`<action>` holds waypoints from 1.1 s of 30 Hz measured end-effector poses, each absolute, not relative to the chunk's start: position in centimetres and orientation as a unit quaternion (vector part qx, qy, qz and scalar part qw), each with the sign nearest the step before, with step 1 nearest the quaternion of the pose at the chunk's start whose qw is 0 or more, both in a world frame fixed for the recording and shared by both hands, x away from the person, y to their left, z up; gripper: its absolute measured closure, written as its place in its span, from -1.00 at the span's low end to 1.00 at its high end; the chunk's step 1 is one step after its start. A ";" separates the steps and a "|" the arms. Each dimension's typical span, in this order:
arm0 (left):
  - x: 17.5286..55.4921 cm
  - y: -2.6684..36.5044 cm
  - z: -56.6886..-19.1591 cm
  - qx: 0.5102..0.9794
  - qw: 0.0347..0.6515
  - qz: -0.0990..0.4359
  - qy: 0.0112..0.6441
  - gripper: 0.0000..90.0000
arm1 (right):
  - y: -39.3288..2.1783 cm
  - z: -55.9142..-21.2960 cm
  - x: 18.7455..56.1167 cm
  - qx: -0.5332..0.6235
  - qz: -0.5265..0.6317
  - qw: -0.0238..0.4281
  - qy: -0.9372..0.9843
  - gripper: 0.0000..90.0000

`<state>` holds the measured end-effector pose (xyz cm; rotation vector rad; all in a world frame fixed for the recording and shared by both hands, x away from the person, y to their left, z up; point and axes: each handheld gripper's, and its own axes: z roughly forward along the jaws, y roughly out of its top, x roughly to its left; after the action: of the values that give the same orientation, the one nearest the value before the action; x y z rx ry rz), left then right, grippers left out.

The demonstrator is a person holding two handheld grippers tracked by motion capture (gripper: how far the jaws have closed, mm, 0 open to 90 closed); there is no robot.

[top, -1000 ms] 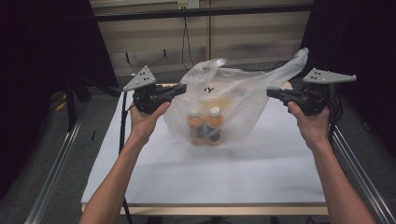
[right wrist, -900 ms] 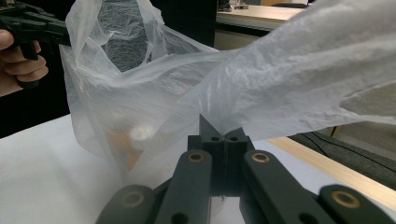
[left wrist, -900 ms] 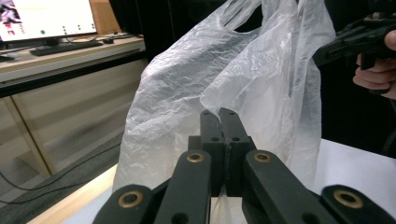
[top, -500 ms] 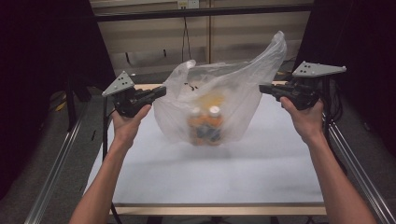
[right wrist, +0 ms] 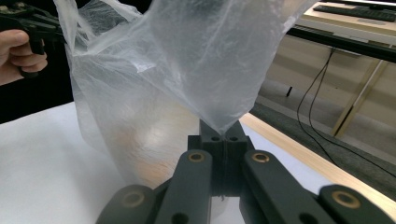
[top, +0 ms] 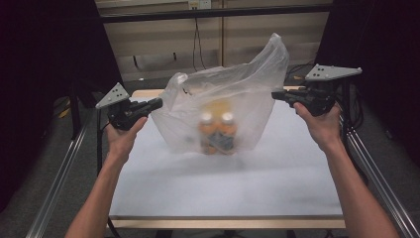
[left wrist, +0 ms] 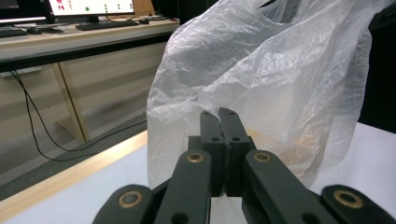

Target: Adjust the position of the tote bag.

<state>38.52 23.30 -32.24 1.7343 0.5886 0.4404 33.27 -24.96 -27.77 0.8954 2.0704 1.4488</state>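
A clear plastic bag (top: 223,94) stands on the white table (top: 223,188) with two orange bottles (top: 218,133) inside it. My left gripper (top: 159,102) is shut on the bag's left edge, and the film (left wrist: 261,70) bunches at its closed jaw tips (left wrist: 219,112). My right gripper (top: 274,94) is shut on the bag's right handle, which rises in a peak above it. In the right gripper view the film (right wrist: 177,60) narrows to a point pinched between the jaws (right wrist: 219,125). The bag is stretched wide between both grippers.
Metal rails (top: 59,178) run along both sides of the table. A wooden strip (top: 148,92) edges its far side, with a pale wall and hanging cables (top: 196,44) behind. In the left gripper view a desk with a monitor (left wrist: 88,7) stands far off.
My left gripper has moved left and slightly down, pulling the bag's left side with it. The bag has spread wider and its right handle stands taller. The right gripper has hardly moved.
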 end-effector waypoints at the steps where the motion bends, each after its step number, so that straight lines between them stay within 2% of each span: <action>1: 38.5 23.5 -32.4 0.744 0.589 0.189 0.254 1.00 | -24.9 -27.9 33.3 0.324 0.527 0.226 0.753 1.00; 7: 38.0 24.5 -33.4 0.746 0.585 0.184 0.260 1.00 | -24.3 -28.9 33.3 0.324 0.518 0.217 0.762 1.00; 13: 37.5 25.0 -33.9 0.769 0.558 0.180 0.254 1.00 | -24.0 -30.3 33.2 0.321 0.505 0.201 0.776 1.00; 33: 37.4 23.6 -36.5 0.808 0.512 0.165 0.242 1.00 | -25.0 -34.0 33.2 0.335 0.482 0.172 0.791 1.00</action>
<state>37.40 23.60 -36.50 1.9432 0.5810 0.3968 33.19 -25.01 -33.98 0.9503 2.2452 1.3692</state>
